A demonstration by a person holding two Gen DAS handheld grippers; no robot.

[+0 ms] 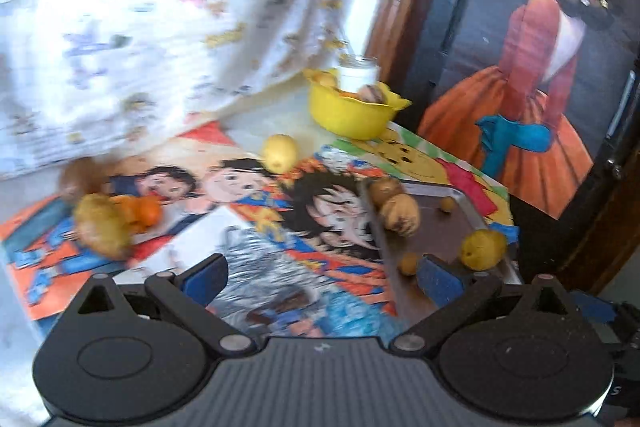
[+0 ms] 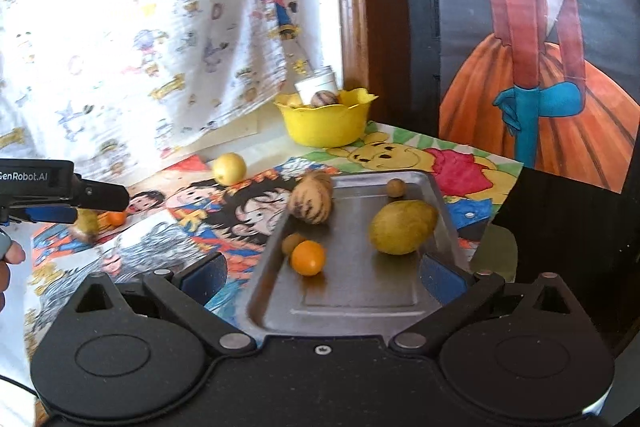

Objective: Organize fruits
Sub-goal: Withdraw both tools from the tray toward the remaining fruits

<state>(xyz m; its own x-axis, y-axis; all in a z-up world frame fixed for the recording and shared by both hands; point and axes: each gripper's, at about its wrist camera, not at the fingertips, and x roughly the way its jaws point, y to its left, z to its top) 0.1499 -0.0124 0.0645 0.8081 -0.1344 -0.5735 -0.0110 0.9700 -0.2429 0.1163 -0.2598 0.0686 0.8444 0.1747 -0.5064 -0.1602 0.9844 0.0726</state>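
Both grippers hang wide open with nothing between the fingers: the right gripper [image 2: 322, 277] over the near end of the metal tray [image 2: 360, 303], the left gripper [image 1: 320, 277] above the cartoon mat [image 1: 256, 211]. Fruit is scattered: an orange [image 2: 307, 257], a mango [image 2: 402, 227] and a striped melon [image 2: 311, 203] on the tray, a lemon [image 2: 229, 168] loose on the mat, more in the yellow bowl [image 2: 326, 123]. Round fruit on slick metal could roll off if a finger nudges the tray.
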